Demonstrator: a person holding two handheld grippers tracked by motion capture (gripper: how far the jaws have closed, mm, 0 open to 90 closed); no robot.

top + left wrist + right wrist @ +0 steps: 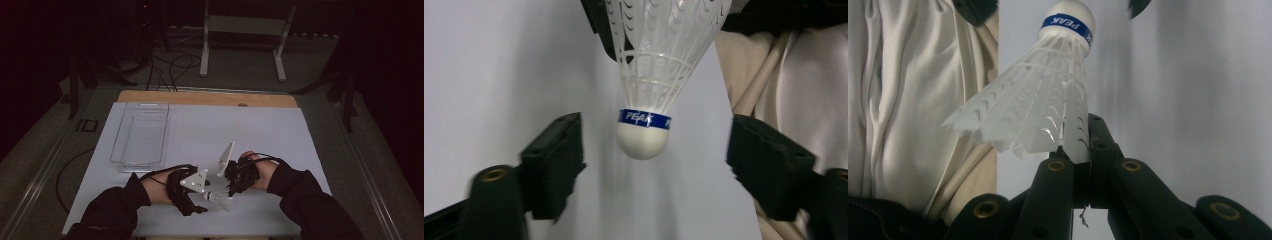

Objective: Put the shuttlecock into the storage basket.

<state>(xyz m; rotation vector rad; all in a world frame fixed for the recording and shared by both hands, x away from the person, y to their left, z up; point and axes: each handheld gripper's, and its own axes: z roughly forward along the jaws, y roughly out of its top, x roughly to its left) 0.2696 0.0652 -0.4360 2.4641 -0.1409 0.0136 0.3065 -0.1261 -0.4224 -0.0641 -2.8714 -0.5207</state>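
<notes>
While the right gripper (1079, 150) pinches the white plastic shuttlecock's (651, 75) skirt rim, the open left gripper (654, 150) straddles its cork for a handover.

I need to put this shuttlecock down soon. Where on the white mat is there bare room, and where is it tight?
Free: the wide stretch of white mat right of the clear tray, up to the wooden edge, and the strip before the tray's near end. Crowded: the near middle, where left tool and right tool meet around the shuttlecock.
</notes>
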